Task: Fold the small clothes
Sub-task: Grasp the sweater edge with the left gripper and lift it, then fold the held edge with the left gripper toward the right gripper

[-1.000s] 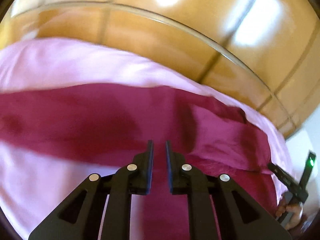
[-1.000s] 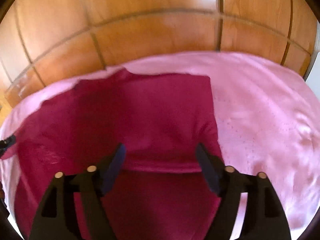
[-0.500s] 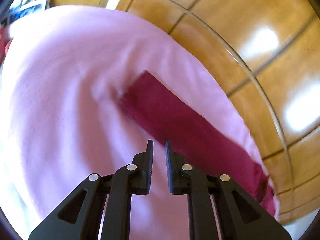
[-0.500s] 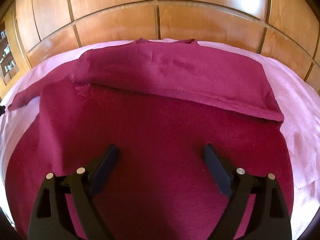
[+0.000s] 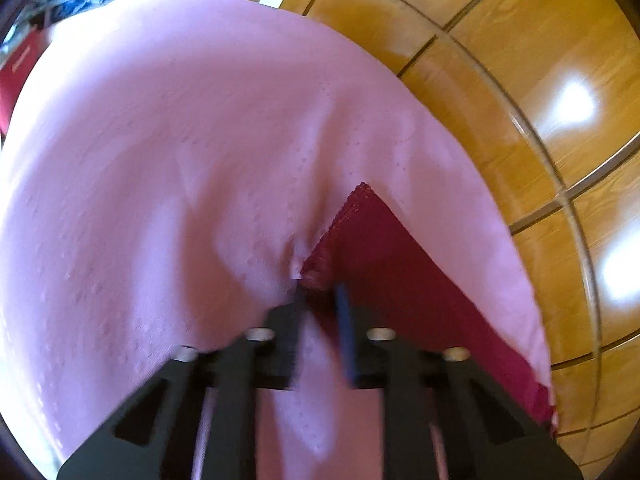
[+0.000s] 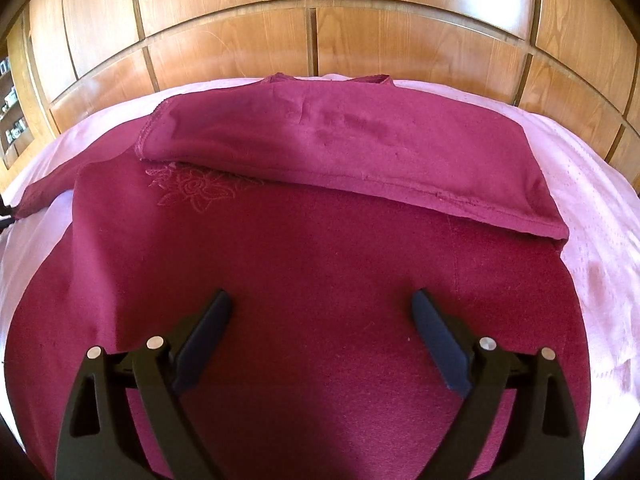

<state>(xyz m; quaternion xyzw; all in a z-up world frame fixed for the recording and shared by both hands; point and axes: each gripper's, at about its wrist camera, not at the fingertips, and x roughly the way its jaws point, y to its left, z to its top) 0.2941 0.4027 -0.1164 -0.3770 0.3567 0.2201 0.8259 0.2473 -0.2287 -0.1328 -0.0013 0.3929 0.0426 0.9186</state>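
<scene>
A dark red garment point(image 6: 320, 272) lies spread on the pink bed sheet point(image 6: 592, 208), with one side folded over as a band point(image 6: 352, 148) across its far part. A rose embroidery point(image 6: 196, 190) shows near the fold. My right gripper point(image 6: 322, 312) hovers over the garment's near half, open wide and empty. In the left wrist view, a long sleeve point(image 5: 400, 280) stretches out to the right. My left gripper point(image 5: 320, 292) has its narrow-set fingers around the sleeve's cuff end point(image 5: 316, 272); the view is blurred and the grip is unclear.
Wooden wardrobe panels point(image 6: 320, 12) stand right behind the bed. The sheet's edge point(image 5: 532, 292) drops off close beside the sleeve in the left wrist view. Shelves with small items point(image 6: 12, 120) are at the far left.
My left gripper swung from above the garment's body out to the sleeve and dropped onto its cuff end. My right gripper pulled back and stays open over the garment.
</scene>
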